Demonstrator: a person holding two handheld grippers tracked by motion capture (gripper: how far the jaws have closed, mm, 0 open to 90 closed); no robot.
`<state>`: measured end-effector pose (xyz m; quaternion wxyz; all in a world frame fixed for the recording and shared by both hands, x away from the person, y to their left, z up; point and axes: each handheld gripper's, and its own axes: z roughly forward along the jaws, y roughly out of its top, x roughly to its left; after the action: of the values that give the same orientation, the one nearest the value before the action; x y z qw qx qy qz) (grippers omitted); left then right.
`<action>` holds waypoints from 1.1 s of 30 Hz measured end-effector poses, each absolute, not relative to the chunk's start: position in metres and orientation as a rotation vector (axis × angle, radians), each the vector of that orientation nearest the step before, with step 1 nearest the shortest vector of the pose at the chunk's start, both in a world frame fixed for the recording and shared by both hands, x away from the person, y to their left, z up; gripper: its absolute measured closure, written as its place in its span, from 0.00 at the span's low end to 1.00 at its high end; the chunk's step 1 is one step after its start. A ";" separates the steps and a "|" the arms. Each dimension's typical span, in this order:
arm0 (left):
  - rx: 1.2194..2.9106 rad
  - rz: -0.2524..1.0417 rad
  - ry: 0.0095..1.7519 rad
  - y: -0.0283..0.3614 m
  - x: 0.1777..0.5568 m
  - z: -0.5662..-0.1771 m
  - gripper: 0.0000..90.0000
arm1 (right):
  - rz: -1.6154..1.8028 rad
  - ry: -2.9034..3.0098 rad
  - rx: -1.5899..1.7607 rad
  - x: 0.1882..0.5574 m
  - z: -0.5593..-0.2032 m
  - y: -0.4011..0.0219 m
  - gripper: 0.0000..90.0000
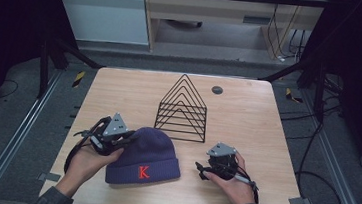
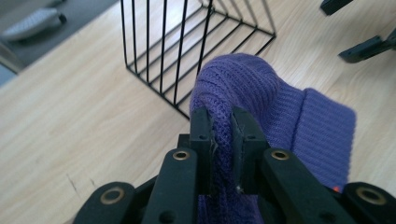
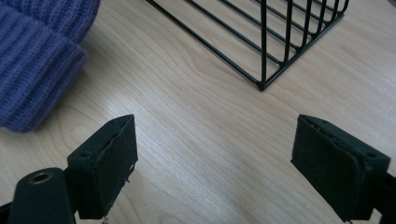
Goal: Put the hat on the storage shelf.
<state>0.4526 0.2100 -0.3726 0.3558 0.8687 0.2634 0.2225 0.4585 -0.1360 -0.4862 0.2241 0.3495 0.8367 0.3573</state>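
Near the front edge of the light wooden desk, a purple ribbed knit beanie with a red letter K lies flat. The left hand-held gripper pinches a fold of the beanie's crown between its closed jaws at the hat's left side. The right hand-held gripper, just right of the beanie, holds its jaws wide apart over bare wood. Farther back, toward the desk's middle, stands a black wire rack of triangular dividers.
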 end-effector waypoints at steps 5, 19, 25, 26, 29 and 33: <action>2.231 0.608 0.615 0.206 0.443 -0.354 0.89 | 1.043 2.288 0.945 0.454 -0.478 -0.135 0.19; 2.192 0.734 0.500 0.213 0.436 -0.281 0.89 | 1.222 2.294 0.812 0.444 -0.436 -0.104 0.34; 2.126 0.740 0.473 0.217 0.437 -0.248 0.89 | 1.254 2.309 0.742 0.447 -0.414 -0.087 0.38; 2.114 0.733 0.471 0.217 0.437 -0.244 0.89 | 1.272 2.309 0.727 0.447 -0.405 -0.082 0.39; 2.107 0.730 0.455 0.215 0.438 -0.233 0.89 | 1.290 2.314 0.711 0.447 -0.397 -0.078 0.39; 2.100 0.719 0.436 0.210 0.440 -0.225 0.89 | 1.339 2.324 0.693 0.449 -0.385 -0.071 0.38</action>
<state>0.4400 0.2102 -0.2251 0.4258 0.8399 0.1744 0.2876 0.4487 -0.0714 -0.3846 0.1846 0.2458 0.8245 0.4751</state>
